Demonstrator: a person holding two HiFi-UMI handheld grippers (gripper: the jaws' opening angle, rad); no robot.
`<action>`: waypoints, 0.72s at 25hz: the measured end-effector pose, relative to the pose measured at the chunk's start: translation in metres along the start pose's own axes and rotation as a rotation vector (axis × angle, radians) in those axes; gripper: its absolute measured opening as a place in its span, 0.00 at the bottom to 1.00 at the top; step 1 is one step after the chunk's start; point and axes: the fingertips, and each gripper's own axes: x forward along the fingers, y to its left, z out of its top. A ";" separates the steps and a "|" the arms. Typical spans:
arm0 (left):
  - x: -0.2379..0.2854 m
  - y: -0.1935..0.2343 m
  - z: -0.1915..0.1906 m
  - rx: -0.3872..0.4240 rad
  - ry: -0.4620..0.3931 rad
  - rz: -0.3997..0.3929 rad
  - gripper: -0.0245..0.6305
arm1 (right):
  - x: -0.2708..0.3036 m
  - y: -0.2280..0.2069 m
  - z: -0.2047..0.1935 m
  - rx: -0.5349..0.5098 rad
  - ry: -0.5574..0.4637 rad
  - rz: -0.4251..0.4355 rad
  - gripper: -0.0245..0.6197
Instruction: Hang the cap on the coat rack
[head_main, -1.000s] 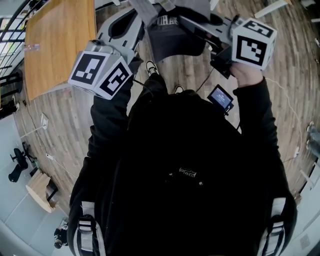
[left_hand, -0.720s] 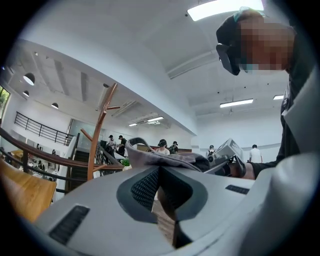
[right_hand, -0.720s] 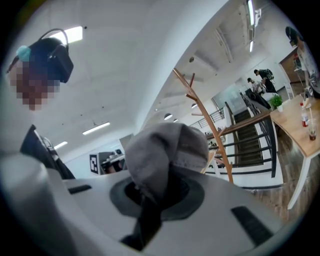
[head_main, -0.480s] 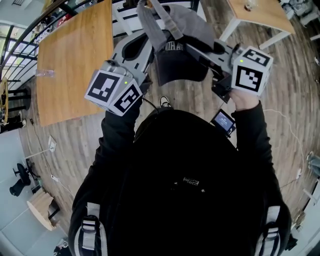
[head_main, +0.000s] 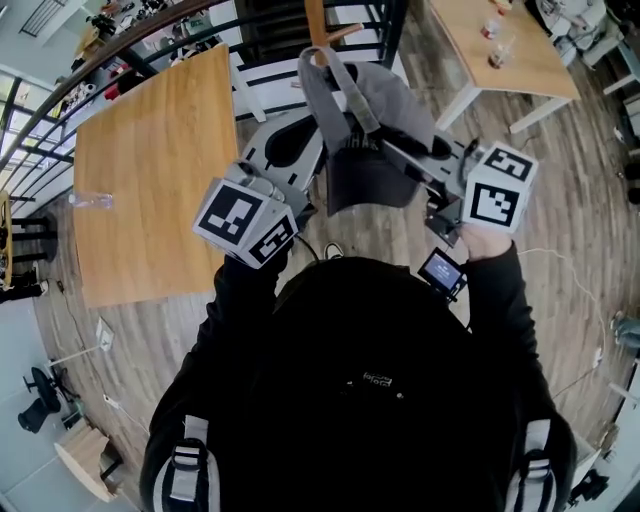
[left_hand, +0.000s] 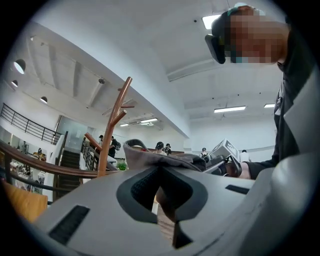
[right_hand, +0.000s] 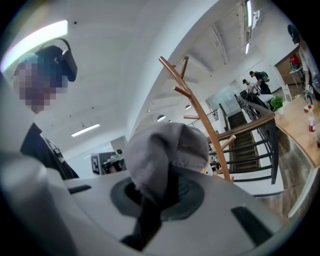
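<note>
Head view: you hold the cap (head_main: 372, 120) raised between both tools, the left tool (head_main: 318, 152) on one side of its rim and the right tool (head_main: 400, 148) on the other, evidently to spread the opening for a peg. Left gripper view: the jaws pinch the cap's edge, and the coat rack (left_hand: 111, 131) stands ahead, apart from the cap. Right gripper view: the jaws are clamped on grey cap fabric, with the rack's pegs rising behind it. Judgement: cap presented, hanging not yet done.

Left tool (head_main: 310, 142), right tool (head_main: 388, 142) raised, jaws clamped on cap (head_main: 385, 98)
</note>
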 end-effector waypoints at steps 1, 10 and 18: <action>0.001 0.004 0.003 0.003 -0.007 -0.005 0.05 | 0.004 -0.001 0.003 -0.003 -0.002 0.000 0.08; 0.016 0.029 0.031 0.030 -0.061 0.002 0.05 | 0.020 -0.011 0.041 -0.053 -0.020 0.040 0.08; 0.046 0.027 0.085 0.114 -0.133 -0.002 0.05 | 0.008 -0.018 0.100 -0.125 -0.078 0.118 0.08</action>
